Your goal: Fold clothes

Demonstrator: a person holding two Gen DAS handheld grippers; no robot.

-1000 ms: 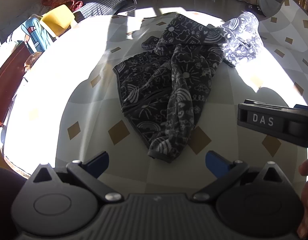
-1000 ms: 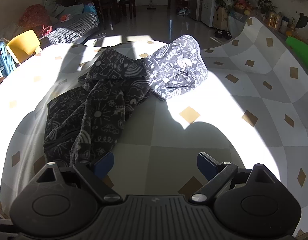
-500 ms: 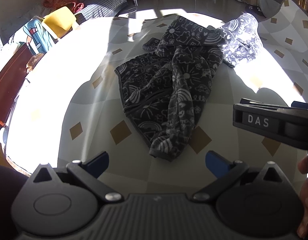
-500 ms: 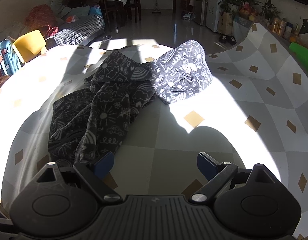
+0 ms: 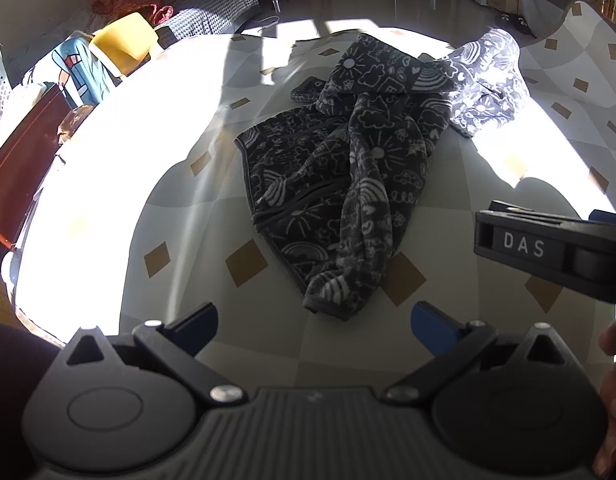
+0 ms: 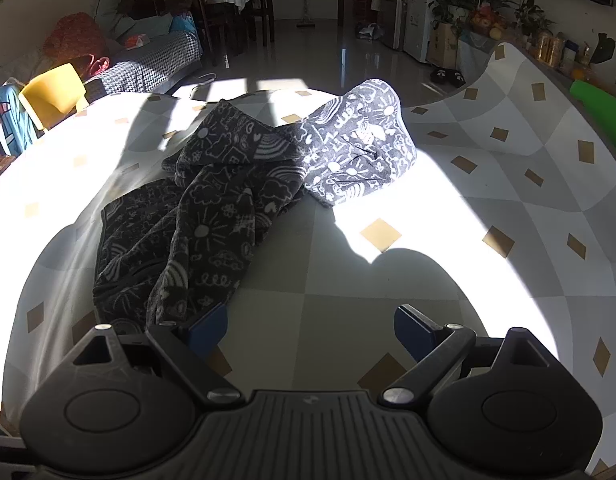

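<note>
While your left gripper (image 5: 314, 320) and right gripper (image 6: 310, 326) hover wide and empty, the patterned hoodie (image 5: 340, 184) lies rumpled mid-table (image 5: 195, 240), lengthwise away from you, hood (image 6: 360, 144) farthest; a yellow chair (image 5: 125, 46) stands beyond.

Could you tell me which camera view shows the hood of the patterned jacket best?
The right wrist view: the hood sits near the middle, sunlit and whole. In the left wrist view the hood is pushed toward the upper right edge, smaller and distorted.
</note>
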